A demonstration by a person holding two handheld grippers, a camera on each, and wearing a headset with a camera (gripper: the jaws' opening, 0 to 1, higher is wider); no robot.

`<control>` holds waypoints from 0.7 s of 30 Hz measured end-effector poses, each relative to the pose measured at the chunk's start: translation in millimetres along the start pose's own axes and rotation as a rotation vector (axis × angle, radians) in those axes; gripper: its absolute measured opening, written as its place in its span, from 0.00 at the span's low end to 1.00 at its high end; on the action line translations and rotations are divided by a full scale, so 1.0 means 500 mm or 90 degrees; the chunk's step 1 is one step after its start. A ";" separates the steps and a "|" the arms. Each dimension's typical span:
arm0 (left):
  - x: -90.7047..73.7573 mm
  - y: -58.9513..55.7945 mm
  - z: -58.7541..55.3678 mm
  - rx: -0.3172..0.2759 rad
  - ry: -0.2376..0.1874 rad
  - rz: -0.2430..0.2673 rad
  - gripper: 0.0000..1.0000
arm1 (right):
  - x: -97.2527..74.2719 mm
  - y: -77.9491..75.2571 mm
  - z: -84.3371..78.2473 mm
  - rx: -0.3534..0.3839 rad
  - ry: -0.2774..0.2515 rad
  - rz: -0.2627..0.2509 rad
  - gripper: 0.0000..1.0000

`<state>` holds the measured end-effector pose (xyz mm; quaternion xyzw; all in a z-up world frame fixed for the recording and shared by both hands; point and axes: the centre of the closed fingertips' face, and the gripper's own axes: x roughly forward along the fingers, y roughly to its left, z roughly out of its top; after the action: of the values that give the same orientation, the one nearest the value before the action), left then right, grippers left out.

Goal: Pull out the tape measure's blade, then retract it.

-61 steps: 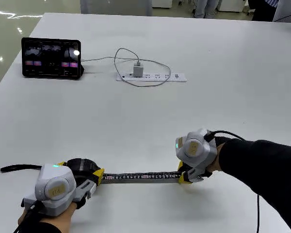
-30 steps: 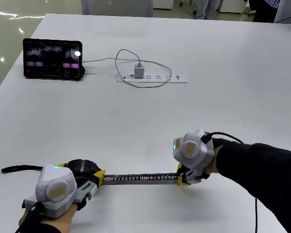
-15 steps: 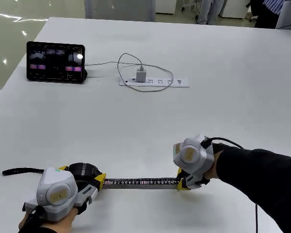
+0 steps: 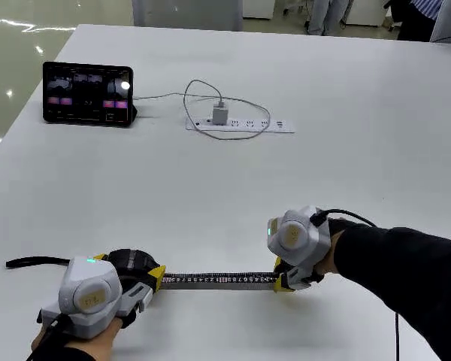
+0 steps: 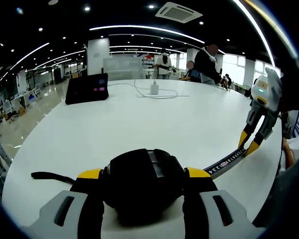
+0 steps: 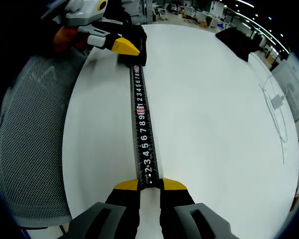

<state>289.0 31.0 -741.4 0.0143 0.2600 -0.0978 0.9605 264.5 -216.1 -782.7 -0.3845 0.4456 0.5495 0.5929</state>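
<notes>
Black casing: the tape measure case (image 4: 129,263) lies flat on the white table (image 4: 323,135), near its front edge, at the person's left. Its skin looks rubbery.
Left gripper (image 5: 143,173): its yellow-tipped jaws press on the case from both sides, so the case is clamped between them.
Blade (image 6: 142,129): drawn out in a straight line from the case mouth across to the right, lying low along the tabletop with the numbers facing up.
Right gripper (image 6: 149,185): jaws closed almost together, pinching the free end of the blade between the yellow tips.
Wrist strap (image 4: 34,262): a loose black loop trails off the case to the left, lying slack on the table and clear of both grippers.
How the case will handle: I'd guess it is dense for its size and grippy, and unlikely to slide in the jaws. The broad flanks where it is held now seem the right place.
How the blade will handle: thin, springy metal, stiff along its length but ready to buckle if bent sideways. It looks smooth and likely to slip, with thin edges.
Where to hold the blade: at the very tip, where I cannot make out an end hook behind the jaws.
Retraction risk: the spring would probably pull hard, so feeding the tip back by hand seems wiser than letting it snap.
Background: a tablet (image 4: 88,93) and a power strip (image 4: 240,124) sit well apart at the far side.
</notes>
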 end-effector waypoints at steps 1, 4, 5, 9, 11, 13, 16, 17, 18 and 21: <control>0.000 0.000 0.000 0.000 0.000 0.000 0.60 | 0.000 0.000 0.000 -0.002 0.000 0.000 0.11; 0.000 0.000 0.000 0.000 0.000 0.000 0.60 | 0.000 0.001 0.001 0.002 -0.002 -0.001 0.11; 0.000 0.000 0.000 0.000 0.000 0.000 0.60 | 0.000 0.001 0.002 0.003 -0.003 -0.001 0.11; -0.001 -0.001 0.000 -0.001 0.000 -0.001 0.60 | 0.001 0.001 0.004 0.001 -0.001 -0.001 0.11; -0.001 -0.001 0.000 -0.001 0.000 -0.001 0.60 | 0.000 0.002 0.005 0.003 0.000 0.000 0.11; -0.001 -0.001 0.000 -0.001 0.000 -0.001 0.60 | 0.001 0.001 0.006 0.003 0.001 0.000 0.11; -0.001 0.000 -0.001 -0.001 0.000 -0.001 0.60 | 0.002 0.001 0.007 0.003 0.000 0.001 0.11; -0.001 0.000 -0.001 -0.001 0.000 -0.001 0.60 | 0.002 0.001 0.007 0.005 0.000 0.002 0.11; -0.001 0.000 -0.001 -0.001 0.000 -0.001 0.60 | 0.003 0.001 0.008 0.006 -0.001 0.003 0.11; 0.000 0.000 -0.001 -0.001 0.000 -0.001 0.60 | 0.003 0.002 0.010 0.006 0.001 0.002 0.11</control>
<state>288.7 31.0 -741.7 0.0133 0.2601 -0.0985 0.9605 264.1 -210.8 -782.3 -0.3813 0.4494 0.5483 0.5933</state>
